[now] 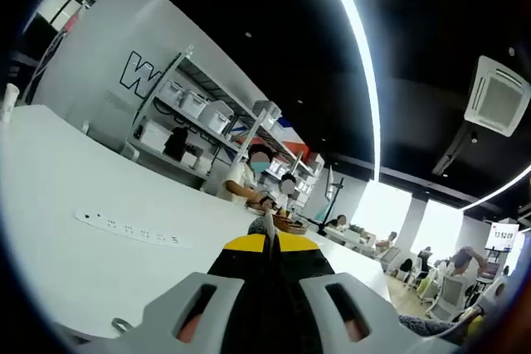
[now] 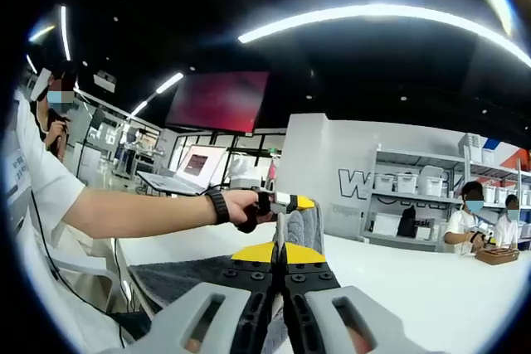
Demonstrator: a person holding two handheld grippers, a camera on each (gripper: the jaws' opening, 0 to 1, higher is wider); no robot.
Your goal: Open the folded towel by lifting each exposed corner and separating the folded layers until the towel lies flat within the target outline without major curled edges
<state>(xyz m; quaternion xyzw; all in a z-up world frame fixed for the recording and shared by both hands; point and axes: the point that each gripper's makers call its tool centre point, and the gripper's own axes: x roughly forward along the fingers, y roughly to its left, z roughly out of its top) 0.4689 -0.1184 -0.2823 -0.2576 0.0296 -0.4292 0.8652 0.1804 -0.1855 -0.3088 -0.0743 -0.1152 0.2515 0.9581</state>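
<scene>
Pinching grey towel (image 2: 300, 228) corners, both raised off the tabletop (image 2: 398, 279): right gripper (image 2: 280, 275) clamped on cloth, left gripper (image 1: 270, 246) clamped too, towel hanging between them

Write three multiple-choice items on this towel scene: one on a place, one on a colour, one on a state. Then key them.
1. In the right gripper view, where does the towel lie?
A. On the white table
B. On a shelf
C. On the floor

2. What colour is the towel?
A. Red
B. Dark grey
C. White

3. How do the right tongs stand?
A. Wide open
B. Shut on a cup
C. Shut on the towel

Key: 1 A, the cloth spreads over the tabletop; 2 B, its fabric is dark grey; 3 C, a fold of towel rises pinched between the closed yellow-tipped jaws, with the left tongs gripping the same raised fold.
</scene>
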